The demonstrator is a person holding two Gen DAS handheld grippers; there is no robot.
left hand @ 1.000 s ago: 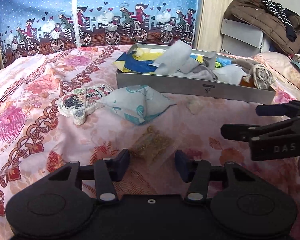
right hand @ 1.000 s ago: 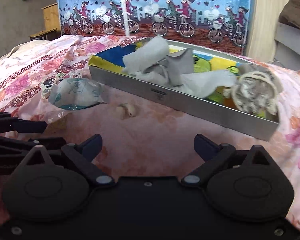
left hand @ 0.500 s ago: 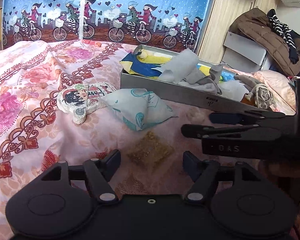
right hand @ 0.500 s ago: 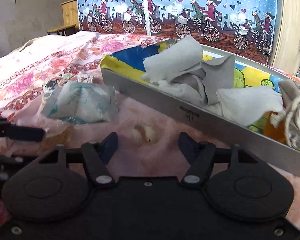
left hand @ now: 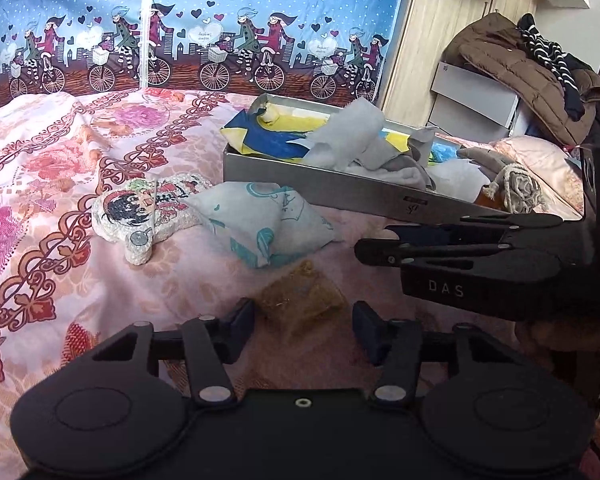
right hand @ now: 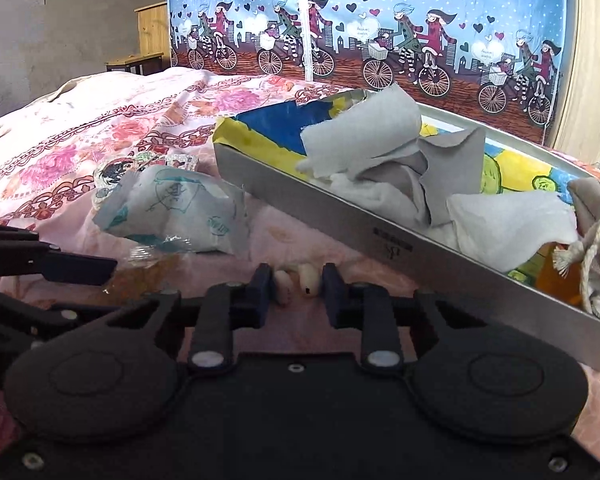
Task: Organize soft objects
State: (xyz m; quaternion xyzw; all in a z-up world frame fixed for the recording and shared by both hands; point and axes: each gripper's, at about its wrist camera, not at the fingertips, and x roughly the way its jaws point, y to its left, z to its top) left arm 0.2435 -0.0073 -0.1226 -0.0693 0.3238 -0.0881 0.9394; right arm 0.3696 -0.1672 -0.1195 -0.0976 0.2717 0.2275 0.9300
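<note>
A small cream soft piece (right hand: pixel 298 285) lies on the floral bedspread just in front of the metal tray (right hand: pixel 340 226). My right gripper (right hand: pixel 295 292) is closing on it, both pads touching its sides; the same gripper (left hand: pixel 380 242) shows from the side in the left wrist view. A brownish-gold mesh pouch (left hand: pixel 302 298) lies between the fingers of my left gripper (left hand: pixel 303 326), whose jaws are closing but stand clear of the pouch. A white and teal printed cushion (left hand: pixel 268 220) and a cartoon-print pad (left hand: pixel 144 212) rest further left.
The tray (left hand: pixel 340 196) holds white and grey cloths (right hand: pixel 364 136), a blue and yellow sheet and a rope-bound bundle (left hand: pixel 518 190). Behind the bed hangs a blue bicycle-print curtain (left hand: pixel 204 28). Coats are piled on boxes at the right (left hand: pixel 520 68).
My right gripper has moved forward and left to the cream piece and narrowed from wide open onto it. My left gripper widened a little, then narrowed again around the pouch.
</note>
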